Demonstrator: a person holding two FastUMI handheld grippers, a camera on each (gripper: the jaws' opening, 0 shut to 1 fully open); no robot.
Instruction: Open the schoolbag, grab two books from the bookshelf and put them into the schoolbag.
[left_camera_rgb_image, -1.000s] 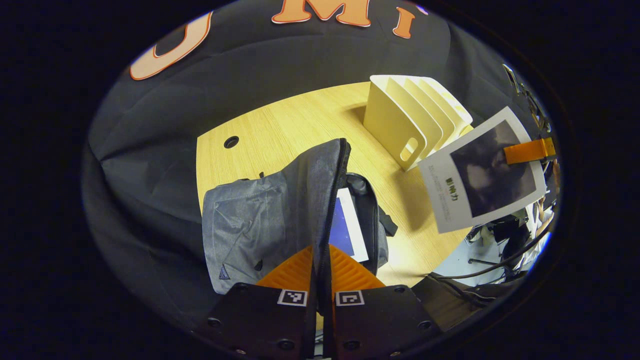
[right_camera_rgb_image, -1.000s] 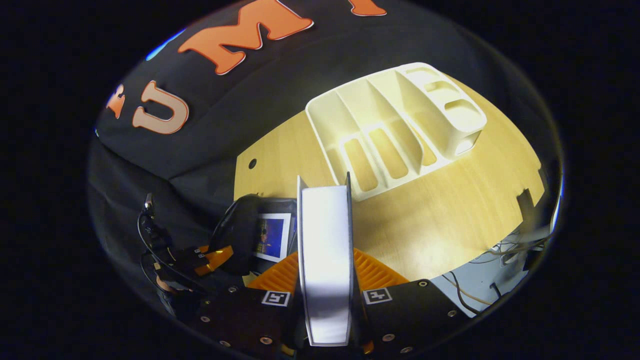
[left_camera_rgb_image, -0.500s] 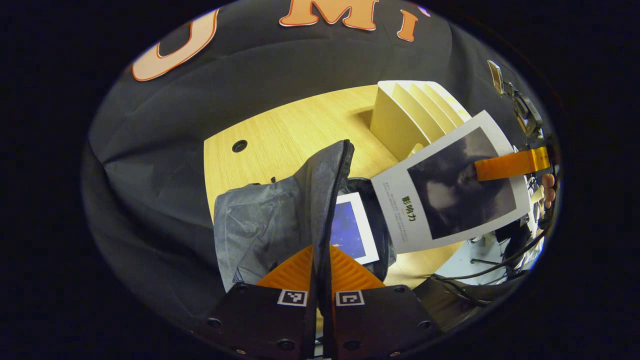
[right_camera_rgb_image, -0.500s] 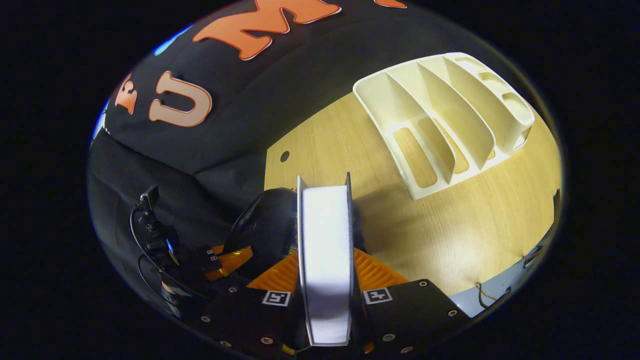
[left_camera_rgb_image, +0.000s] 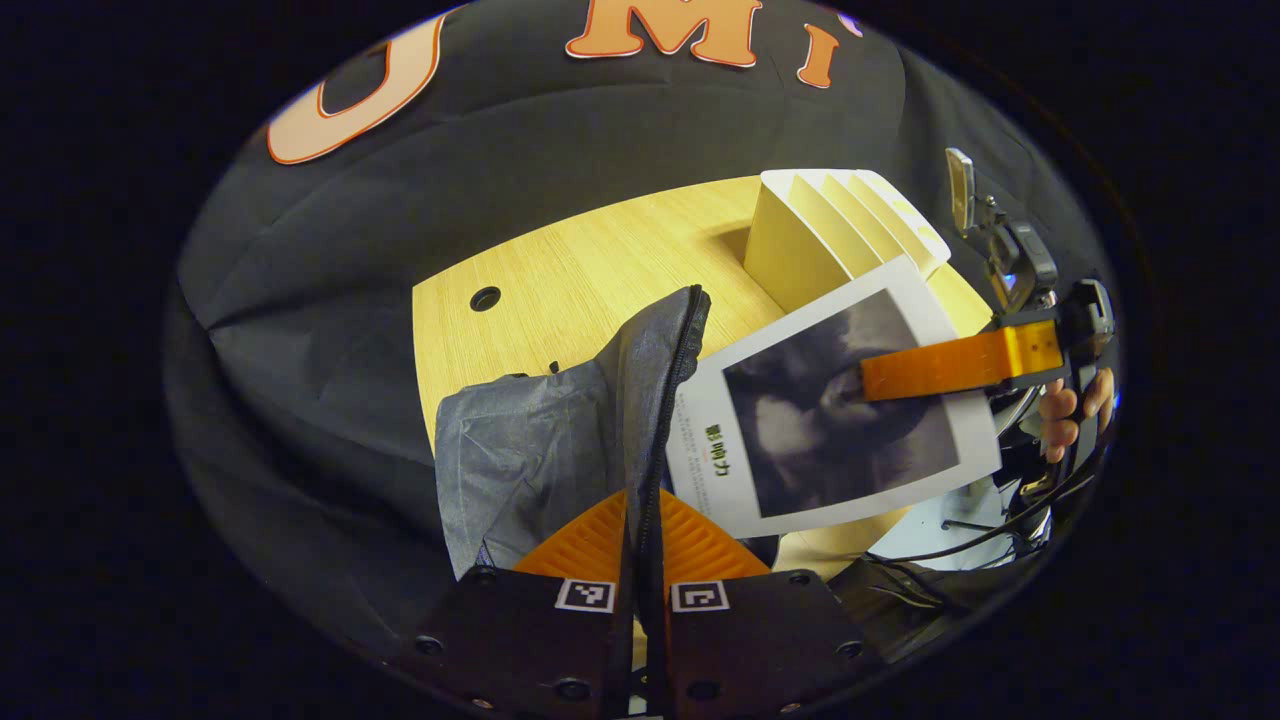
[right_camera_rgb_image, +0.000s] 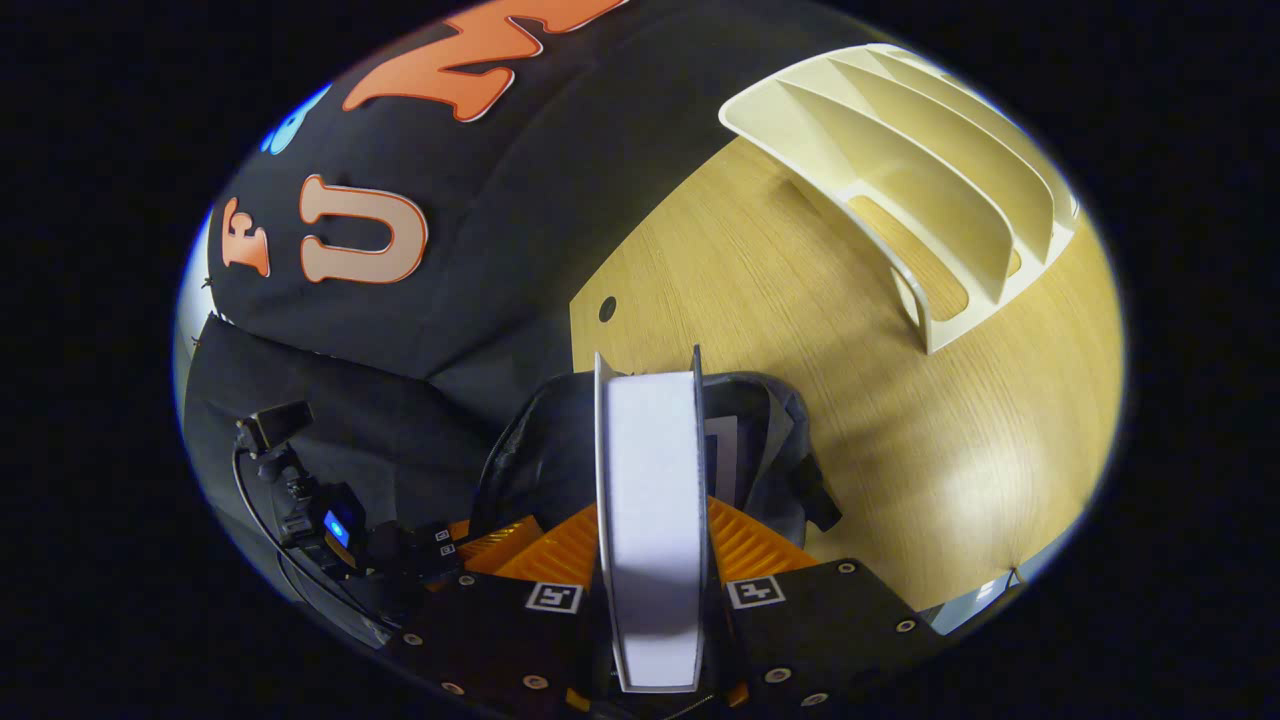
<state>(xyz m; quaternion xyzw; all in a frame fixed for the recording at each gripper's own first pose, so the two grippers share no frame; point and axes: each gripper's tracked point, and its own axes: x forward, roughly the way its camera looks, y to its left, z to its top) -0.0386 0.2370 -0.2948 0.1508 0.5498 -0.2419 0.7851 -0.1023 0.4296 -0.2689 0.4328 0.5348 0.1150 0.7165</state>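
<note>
One book (left_camera_rgb_image: 830, 410) (tool-held) above schoolbag (left_camera_rgb_image: 560, 440)

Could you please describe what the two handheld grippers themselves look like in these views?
Each gripper, left gripper and right gripper, has a black screw-studded body bearing two square black-and-white markers and ribbed fingers. Black cables trail from the right one.

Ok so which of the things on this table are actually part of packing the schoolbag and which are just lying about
Part of the job:
- schoolbag, its flap pinched by the left gripper
- book, held in the right gripper over the bag's mouth
- bookshelf, where the books came from

Just lying about:
- cables beyond the table edge
</note>
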